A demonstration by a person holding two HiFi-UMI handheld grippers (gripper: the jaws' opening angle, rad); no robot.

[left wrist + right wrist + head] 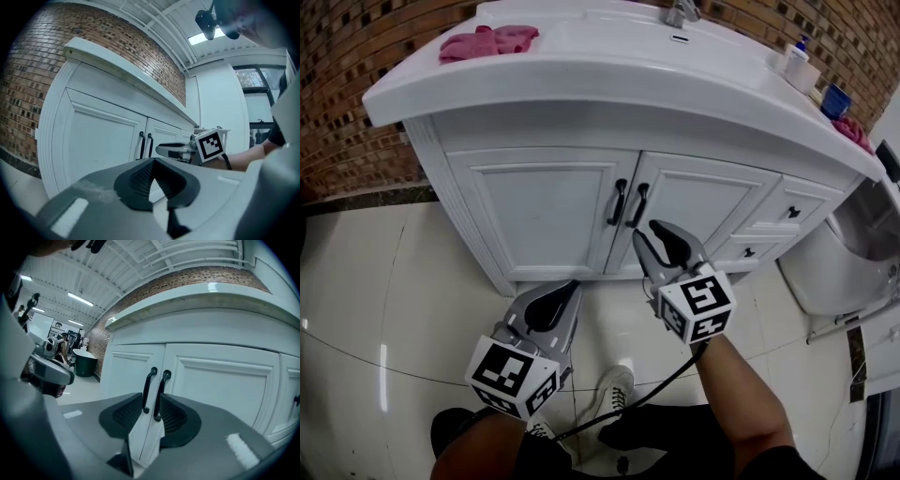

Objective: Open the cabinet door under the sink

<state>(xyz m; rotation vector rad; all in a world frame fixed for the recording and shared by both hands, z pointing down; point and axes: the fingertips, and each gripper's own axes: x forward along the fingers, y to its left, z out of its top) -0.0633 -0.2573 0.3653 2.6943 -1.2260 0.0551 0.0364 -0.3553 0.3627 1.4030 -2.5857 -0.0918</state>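
The white cabinet under the sink has two doors, a left door (539, 211) and a right door (703, 211), both closed. Two black handles (619, 202) (639, 204) stand side by side at the seam. My right gripper (649, 227) hovers just in front of and below these handles, jaws open and empty. In the right gripper view the handles (148, 390) (161, 394) show through the gap of the right gripper (150, 416), apart from the pads. My left gripper (572, 284) hangs lower left near the cabinet's base, shut on nothing; its jaws (153, 164) meet at the tips.
A pink cloth (487, 42) and a faucet (680, 14) sit on the sink counter (581, 80). Small drawers (792, 211) flank the doors at right. A bottle (795, 58) and blue cup (834, 98) stand far right. A white fixture (844, 253) stands beside the cabinet. Brick wall behind.
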